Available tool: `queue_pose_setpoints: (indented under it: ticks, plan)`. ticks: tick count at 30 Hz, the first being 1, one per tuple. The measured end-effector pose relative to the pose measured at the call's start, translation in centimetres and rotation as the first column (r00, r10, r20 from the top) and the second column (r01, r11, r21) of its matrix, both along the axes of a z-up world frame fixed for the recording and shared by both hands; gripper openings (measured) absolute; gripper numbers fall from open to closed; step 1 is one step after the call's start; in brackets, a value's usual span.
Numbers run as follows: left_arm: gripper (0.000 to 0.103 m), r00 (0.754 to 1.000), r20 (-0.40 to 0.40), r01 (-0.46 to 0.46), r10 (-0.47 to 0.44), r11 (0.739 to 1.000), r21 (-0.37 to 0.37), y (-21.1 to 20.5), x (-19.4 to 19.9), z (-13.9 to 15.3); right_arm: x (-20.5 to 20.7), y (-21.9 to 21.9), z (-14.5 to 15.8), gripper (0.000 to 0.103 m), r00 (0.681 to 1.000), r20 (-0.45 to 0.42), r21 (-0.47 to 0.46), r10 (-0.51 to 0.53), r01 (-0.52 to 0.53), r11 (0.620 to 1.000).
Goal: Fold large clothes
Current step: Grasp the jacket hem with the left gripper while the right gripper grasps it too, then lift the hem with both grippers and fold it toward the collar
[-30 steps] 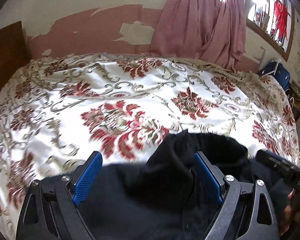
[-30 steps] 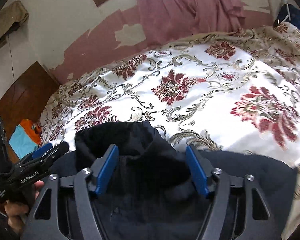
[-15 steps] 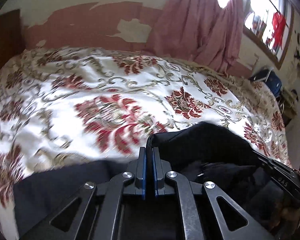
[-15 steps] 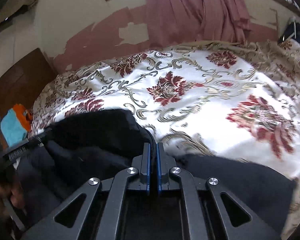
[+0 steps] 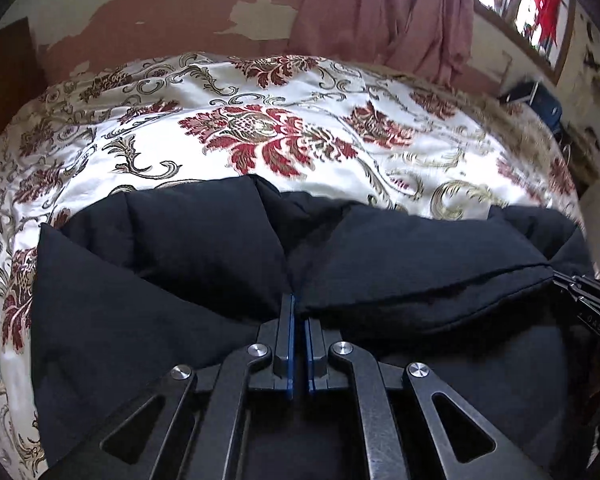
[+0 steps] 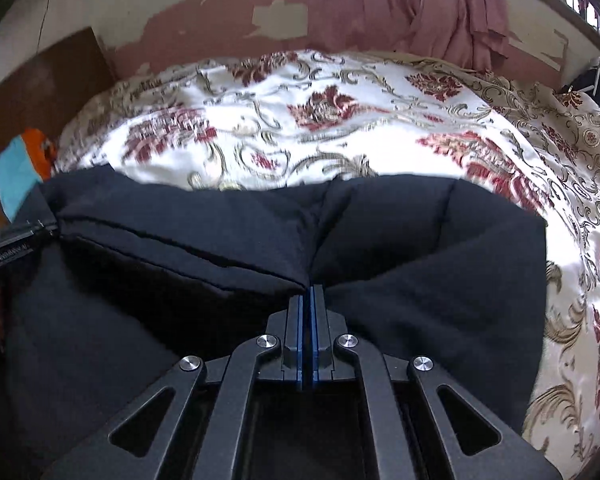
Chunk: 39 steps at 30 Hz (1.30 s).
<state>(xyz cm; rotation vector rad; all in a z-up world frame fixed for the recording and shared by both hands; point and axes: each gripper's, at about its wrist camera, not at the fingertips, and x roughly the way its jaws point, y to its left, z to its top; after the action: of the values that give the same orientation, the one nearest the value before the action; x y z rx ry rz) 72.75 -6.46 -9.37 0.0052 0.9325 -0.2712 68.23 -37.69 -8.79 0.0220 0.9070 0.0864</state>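
A large black garment (image 5: 204, 248) lies on a bed with a white, red and gold floral bedspread (image 5: 260, 136). My left gripper (image 5: 298, 300) is shut on a pinched edge of the garment. My right gripper (image 6: 310, 290) is shut on the same garment (image 6: 420, 248) further along that edge. The cloth is stretched between them as a raised fold. The right gripper shows at the right edge of the left wrist view (image 5: 592, 300). The left gripper shows at the left edge of the right wrist view (image 6: 16, 244).
A pink curtain (image 5: 384, 12) hangs on the peeling back wall. A wooden headboard (image 6: 40, 88) stands at the left, with blue and orange cloth (image 6: 20, 164) beside it. A dark blue bag (image 5: 540, 100) sits past the bed's right side.
Both grippers were open around the garment's collar a second ago. They closed on the cloth, then lifted it and moved apart, stretching the edge into a long fold.
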Motion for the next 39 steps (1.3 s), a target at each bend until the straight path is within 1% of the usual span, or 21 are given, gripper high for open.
queue_pose_setpoints:
  ticks: [3, 4, 6, 9, 11, 13, 14, 16, 17, 18, 21, 23, 25, 26, 28, 30, 31, 32, 33, 37, 39]
  plan:
    - [0.005, 1.000, -0.007, 0.003, -0.003, 0.999, 0.051, -0.8, 0.1, -1.3, 0.1, 0.1, -1.6, 0.002, 1.000, -0.003, -0.009, -0.001, 0.000, 1.000]
    - [0.005, 1.000, -0.004, 0.001, 0.000, 0.999, 0.052, -0.9, 0.2, -1.5, 0.1, 0.1, -2.0, 0.002, 1.000, 0.003, -0.014, -0.001, 0.001, 1.000]
    - [0.005, 1.000, -0.004, -0.008, 0.008, 1.000, 0.022, -0.5, 0.4, -1.8, 0.2, 0.2, -2.6, 0.002, 1.000, 0.016, -0.010, -0.001, 0.002, 1.000]
    - [0.006, 1.000, -0.008, -0.015, 0.015, 1.000, -0.023, 0.0, 0.5, -2.3, 0.1, 0.0, -3.5, 0.002, 0.999, 0.040, 0.028, -0.014, 0.013, 1.000]
    - [0.005, 1.000, -0.001, -0.012, 0.012, 0.999, -0.035, -0.1, 0.3, -2.3, 0.1, 0.3, -4.0, 0.002, 0.999, 0.048, 0.014, -0.018, 0.017, 1.000]
    - [0.006, 1.000, 0.020, 0.001, 0.001, 0.996, -0.093, 0.5, -0.1, -1.9, 0.1, 0.6, -4.2, 0.002, 0.998, 0.055, 0.004, -0.019, 0.018, 1.000]
    - [0.007, 0.999, 0.031, 0.008, -0.004, 0.990, -0.138, 1.0, -0.4, -1.6, 0.0, 0.6, -4.2, 0.002, 0.998, 0.064, 0.011, -0.019, 0.018, 1.000]
    - [0.008, 0.998, 0.065, 0.017, -0.001, 0.967, -0.252, 2.4, -1.4, -0.9, -0.4, 0.4, -4.1, 0.002, 0.996, 0.084, 0.028, -0.020, 0.018, 0.999]
    - [0.008, 0.997, 0.079, 0.021, 0.002, 0.957, -0.289, 2.8, -1.9, -0.6, -0.7, 0.4, -4.0, 0.002, 0.995, 0.097, 0.033, -0.019, 0.016, 0.999]
    - [0.009, 0.994, 0.109, 0.025, 0.013, 0.940, -0.340, 3.5, -2.9, 0.2, -0.9, 0.2, -3.9, 0.002, 0.994, 0.108, 0.035, -0.020, 0.016, 0.999]
    - [0.007, 0.976, 0.213, 0.038, 0.044, 0.929, -0.369, 3.7, -5.1, 2.5, -1.3, 0.2, -3.5, 0.002, 0.991, 0.130, 0.036, -0.018, 0.013, 0.999]
    - [0.007, 0.969, 0.245, 0.065, 0.025, 0.933, -0.354, 2.8, -5.5, 3.7, -1.5, 0.1, -3.3, 0.002, 0.990, 0.141, 0.036, -0.017, 0.012, 0.999]
    - [0.007, 0.963, 0.268, 0.101, -0.011, 0.941, -0.322, 0.6, -5.2, 5.2, -1.5, 0.0, -3.3, 0.002, 0.989, 0.144, 0.035, -0.018, 0.013, 0.999]
    - [0.007, 0.964, 0.265, 0.098, -0.016, 0.950, -0.297, -0.6, -4.8, 5.5, -1.5, 0.0, -3.3, 0.002, 0.990, 0.143, 0.034, -0.018, 0.013, 0.999]
    - [0.007, 0.974, 0.219, 0.113, -0.052, 0.955, -0.275, -3.0, -3.5, 5.1, -1.5, -0.1, -3.3, 0.002, 0.990, 0.142, 0.033, -0.018, 0.014, 0.999]
    - [0.007, 0.986, 0.155, 0.100, -0.067, 0.972, -0.214, -4.8, -2.3, 3.9, -1.5, 0.0, -3.3, 0.002, 0.989, 0.144, 0.026, -0.019, 0.015, 1.000]
    - [0.007, 0.991, 0.109, 0.101, -0.083, 0.981, -0.168, -5.9, -1.5, 2.6, -1.6, 0.0, -3.3, 0.002, 0.989, 0.145, 0.021, -0.019, 0.016, 1.000]
    - [0.007, 0.992, 0.089, 0.100, -0.087, 0.983, -0.153, -6.2, -1.1, 1.6, -1.6, 0.1, -3.3, 0.002, 0.989, 0.146, 0.019, -0.019, 0.016, 1.000]
    - [0.008, 0.993, 0.085, 0.100, -0.087, 0.982, -0.162, -5.9, -1.0, 0.8, -1.7, 0.2, -3.3, 0.002, 0.989, 0.147, 0.020, -0.018, 0.016, 1.000]
    - [0.008, 0.995, 0.066, 0.091, -0.076, 0.957, -0.275, -4.0, -1.2, -1.4, -2.4, 0.2, -2.7, 0.004, 0.985, 0.174, 0.028, -0.008, 0.003, 1.000]
    - [0.008, 0.994, 0.071, 0.095, -0.078, 0.954, -0.283, -3.8, -1.4, -1.9, -3.0, 0.1, -1.8, 0.004, 0.984, 0.180, 0.058, 0.011, -0.022, 0.998]
